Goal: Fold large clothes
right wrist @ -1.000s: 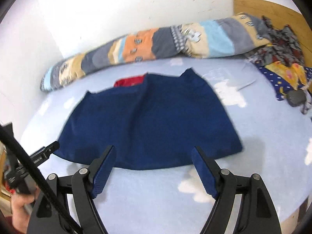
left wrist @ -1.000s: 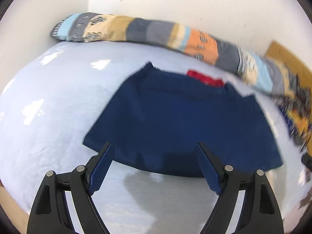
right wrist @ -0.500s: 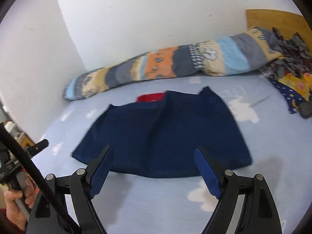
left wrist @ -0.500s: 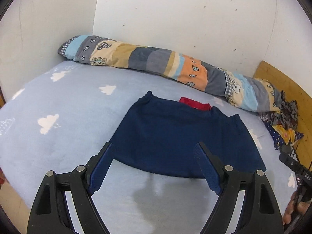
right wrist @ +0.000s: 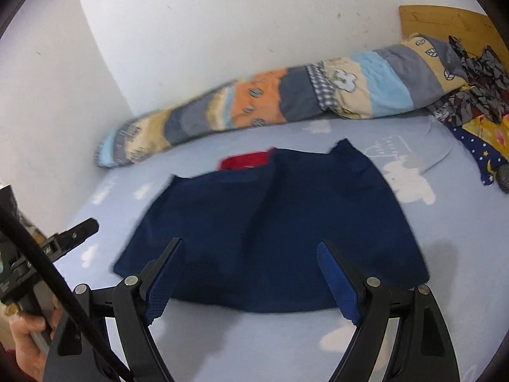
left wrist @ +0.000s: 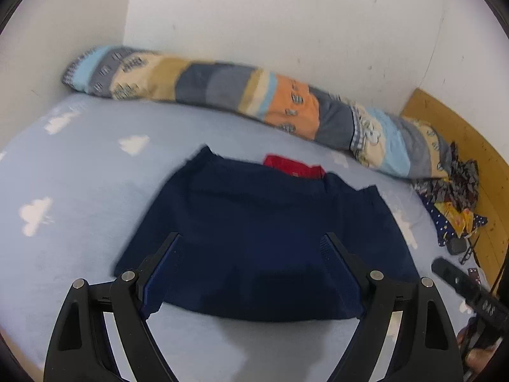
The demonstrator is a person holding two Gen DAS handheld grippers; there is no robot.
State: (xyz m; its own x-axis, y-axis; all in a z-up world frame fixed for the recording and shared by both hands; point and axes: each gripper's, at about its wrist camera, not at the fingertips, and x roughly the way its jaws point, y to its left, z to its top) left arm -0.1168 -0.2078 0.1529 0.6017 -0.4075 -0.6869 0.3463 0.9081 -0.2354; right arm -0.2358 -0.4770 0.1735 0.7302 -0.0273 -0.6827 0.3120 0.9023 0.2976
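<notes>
The navy garment lies partly folded at frame centre on the bed, a red lining exposed at its far edge. Compared with half a second ago, both tools are brought nearer its near hem. The left tool and right tool are released, grasping nothing. A further fold is probably being prepared; motion blur limits certainty.

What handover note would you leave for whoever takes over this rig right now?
Left gripper: jaws open, empty, above the near hem.
Right gripper: jaws open, empty, likewise over the near edge.
Navy garment lies flat on the bed, sides apparently folded in; red collar patch shows at the far edge, near the patchwork bolster.
Left to do: probably grip the near hem and fold it toward the collar.
</notes>
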